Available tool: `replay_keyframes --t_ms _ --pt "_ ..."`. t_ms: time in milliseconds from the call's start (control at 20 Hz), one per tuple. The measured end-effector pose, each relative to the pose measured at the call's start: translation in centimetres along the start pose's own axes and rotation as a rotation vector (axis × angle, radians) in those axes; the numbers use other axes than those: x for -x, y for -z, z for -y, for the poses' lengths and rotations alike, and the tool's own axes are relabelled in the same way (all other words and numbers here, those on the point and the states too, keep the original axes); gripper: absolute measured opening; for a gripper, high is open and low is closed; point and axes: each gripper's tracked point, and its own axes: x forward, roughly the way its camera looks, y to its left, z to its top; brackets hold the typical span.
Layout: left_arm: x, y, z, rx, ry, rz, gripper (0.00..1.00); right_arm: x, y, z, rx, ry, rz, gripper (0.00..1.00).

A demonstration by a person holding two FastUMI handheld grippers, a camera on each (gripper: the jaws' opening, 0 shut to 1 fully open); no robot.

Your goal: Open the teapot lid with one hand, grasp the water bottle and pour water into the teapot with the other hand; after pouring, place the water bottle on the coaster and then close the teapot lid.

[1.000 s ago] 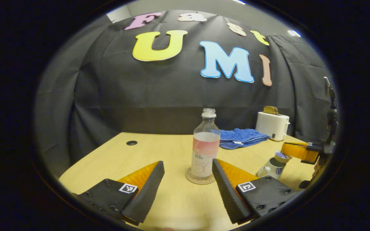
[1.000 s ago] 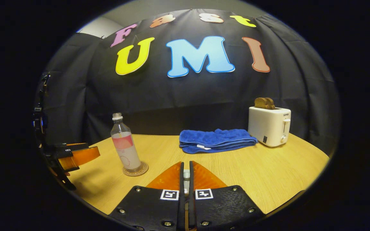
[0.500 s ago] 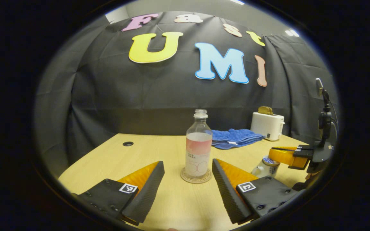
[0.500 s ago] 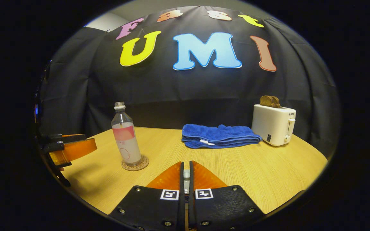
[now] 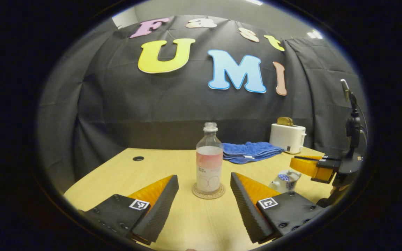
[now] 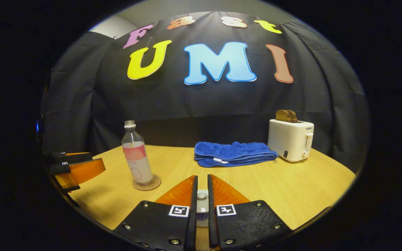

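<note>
The right gripper (image 6: 201, 195) has eased slightly apart around the lid (image 6: 201, 197) at 6 o'clock; the left gripper (image 5: 204, 195) stays wide open, backed from the bottle (image 5: 208, 164).

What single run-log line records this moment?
bottle: upright on coaster | left gripper: open, short of bottle | right gripper: on teapot lid knob

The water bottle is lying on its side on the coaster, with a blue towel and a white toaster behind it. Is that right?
Not quite. The water bottle stands upright on the coaster, cap off, as the left gripper view shows. The rest holds: the blue towel and the white toaster sit farther back on the table.
</note>
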Motion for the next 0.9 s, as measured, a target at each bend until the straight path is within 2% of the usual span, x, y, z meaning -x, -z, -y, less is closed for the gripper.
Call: replay_keyframes --t_ms 150,450,900 --pt "1.3 -0.3 1.2 -0.011 -0.002 0.018 1.00 2.1 -0.9 -0.4 -0.002 0.014 0.045 0.14" --pt "4.2 0.7 3.3 -0.004 -0.014 0.041 1.00 5.6 0.2 -1.6 -0.001 0.028 0.071 0.14" --pt "7.0 2.9 4.0 -0.007 -0.059 0.054 1.00 7.9 2.4 -3.7 0.004 0.031 0.093 0.14"
